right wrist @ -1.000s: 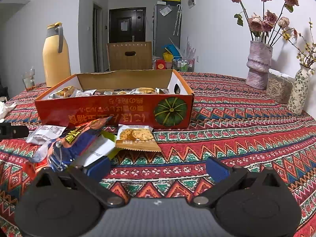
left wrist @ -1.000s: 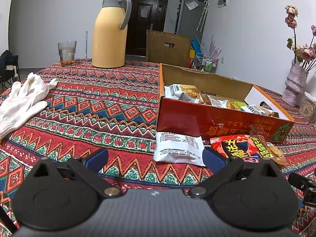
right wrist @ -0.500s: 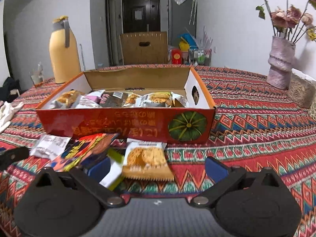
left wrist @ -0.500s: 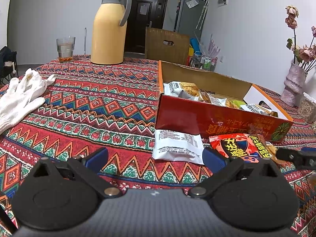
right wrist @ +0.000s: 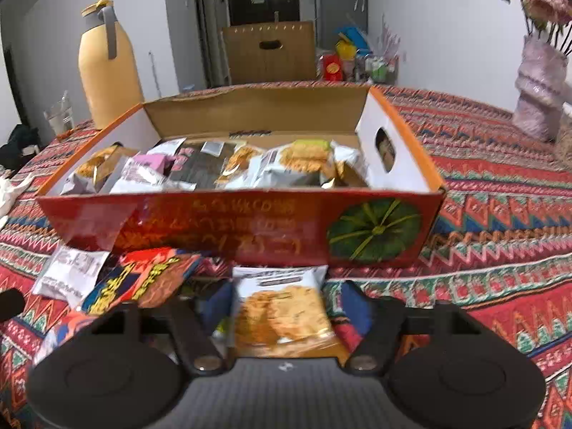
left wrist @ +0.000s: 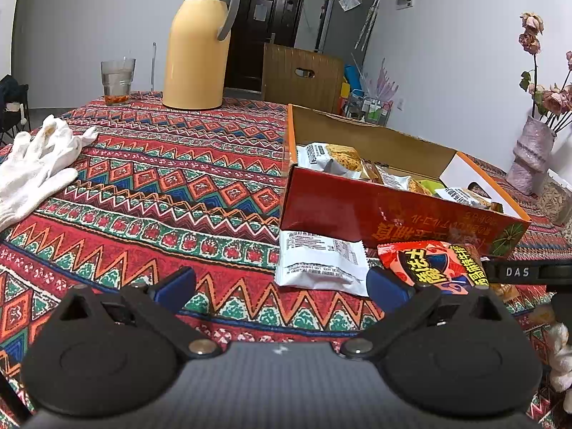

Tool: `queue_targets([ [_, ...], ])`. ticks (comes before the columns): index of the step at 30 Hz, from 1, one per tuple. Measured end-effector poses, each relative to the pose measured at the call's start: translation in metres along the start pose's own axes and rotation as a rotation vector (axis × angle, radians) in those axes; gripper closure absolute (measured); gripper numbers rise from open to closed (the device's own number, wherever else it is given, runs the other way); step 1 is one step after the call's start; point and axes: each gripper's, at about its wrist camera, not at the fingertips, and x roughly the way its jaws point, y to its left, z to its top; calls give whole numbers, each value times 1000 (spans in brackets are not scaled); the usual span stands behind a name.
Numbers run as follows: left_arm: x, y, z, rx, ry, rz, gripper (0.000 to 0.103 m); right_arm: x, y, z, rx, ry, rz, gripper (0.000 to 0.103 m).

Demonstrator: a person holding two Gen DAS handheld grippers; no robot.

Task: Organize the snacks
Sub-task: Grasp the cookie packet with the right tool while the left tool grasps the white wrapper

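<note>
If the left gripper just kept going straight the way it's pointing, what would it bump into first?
Probably the patterned tablecloth itself: the left gripper tilts downward with open jaws and only bare cloth lies between them. The white snack packet sits just off to the right, near one finger, so it might get brushed; depth is hard to judge.

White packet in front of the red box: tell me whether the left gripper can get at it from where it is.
Probably yes. The white packet lies flat on the tablecloth, just ahead of the open left gripper, uncovered. The red snack bag sits beside it, not over it.

Red box (right wrist: 228,228); zigzag multicolour tablecloth (left wrist: 161,193); yellow flask (left wrist: 198,43).
</note>
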Motion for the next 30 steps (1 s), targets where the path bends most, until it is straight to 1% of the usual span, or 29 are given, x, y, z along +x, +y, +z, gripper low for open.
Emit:
queue_targets([
  [2,1,0,0,-3,6,-2,0,-1,1,-1,-11,-2,2,50],
  [9,2,1,0,-12,9,0,0,-6,-3,-4,8,-27,33,53],
  [11,2,1,0,-12,11,2,0,-11,-7,-7,23,-56,23,53],
  [16,3,1,0,-12,16,9,0,-32,-18,-14,65,-165,18,53],
  [22,5,-2,1,1,29,34,0,-44,-24,-21,87,-247,-3,53],
  [28,2,-12,13,47,61,54,0,-44,-25,-23,88,-260,13,53],
  [30,4,-18,20,74,73,72,0,-44,-25,-24,92,-264,20,53],
])
